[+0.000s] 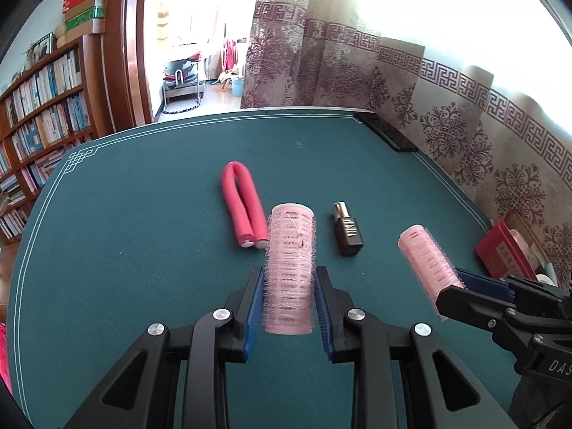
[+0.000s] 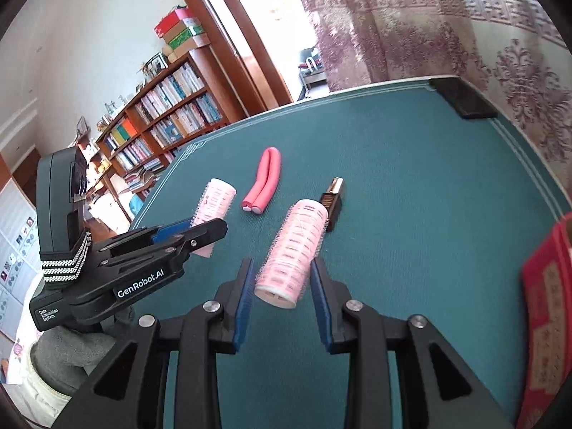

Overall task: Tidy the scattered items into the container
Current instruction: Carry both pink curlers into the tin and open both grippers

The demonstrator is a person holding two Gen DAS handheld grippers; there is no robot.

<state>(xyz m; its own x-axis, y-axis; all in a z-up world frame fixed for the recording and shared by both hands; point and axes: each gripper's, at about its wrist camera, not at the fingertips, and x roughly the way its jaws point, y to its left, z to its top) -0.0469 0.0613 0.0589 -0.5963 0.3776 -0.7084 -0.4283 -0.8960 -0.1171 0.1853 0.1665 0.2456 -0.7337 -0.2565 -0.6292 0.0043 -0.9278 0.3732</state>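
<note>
Each gripper, left gripper [image 1: 289, 279] and right gripper [image 2: 282, 275], was clamped around a pink hair roller [image 1: 290, 271] lifted clear of the table [image 1: 143, 214], presumably for carrying to the red box [image 2: 547, 286] beside the right one.

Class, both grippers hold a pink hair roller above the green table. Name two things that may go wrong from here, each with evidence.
1. The left gripper clamps its roller only by the soft bristly mesh, so it may slip or twist out on the way.
2. The red container sits at the table's right edge, half out of view; two grippers converging there may collide, or the right gripper's roller may miss.
</note>
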